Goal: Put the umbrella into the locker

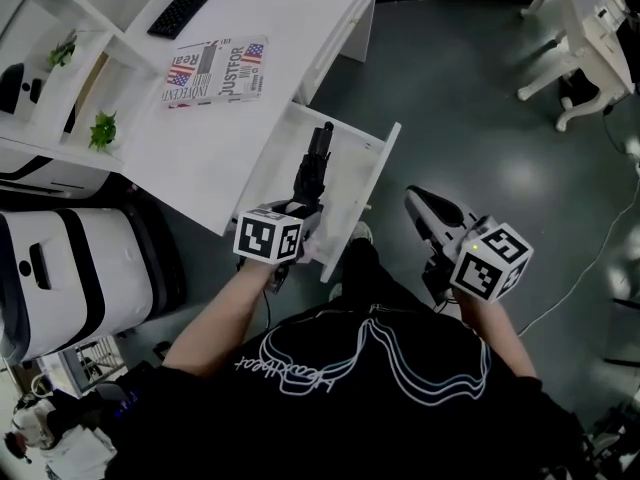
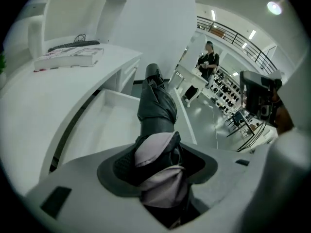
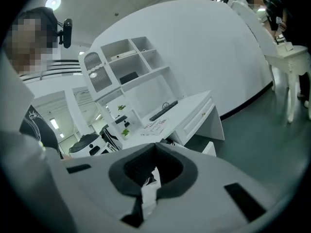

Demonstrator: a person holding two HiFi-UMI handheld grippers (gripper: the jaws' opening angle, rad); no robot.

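A folded black umbrella point(image 1: 314, 166) is clamped in my left gripper point(image 1: 302, 200), which is shut on its grey-lined lower part. It points forward and down over the open white drawer point(image 1: 352, 180) under the desk. In the left gripper view the umbrella point(image 2: 156, 103) runs up from the left gripper point(image 2: 156, 152), with the drawer point(image 2: 109, 125) below and behind it. My right gripper point(image 1: 428, 211) hangs over the dark floor to the right of the drawer, shut and holding nothing. The right gripper point(image 3: 149, 178) view shows the drawer point(image 3: 210, 148) beyond the jaws.
On the white desk point(image 1: 290, 28) lie a magazine point(image 1: 216, 70) and a keyboard point(image 1: 192, 2). Shelves with small plants point(image 1: 102, 128) stand at the left, above a white and black chair point(image 1: 70, 278). White table legs point(image 1: 575, 63) are at the upper right. A person point(image 2: 207, 62) stands far off.
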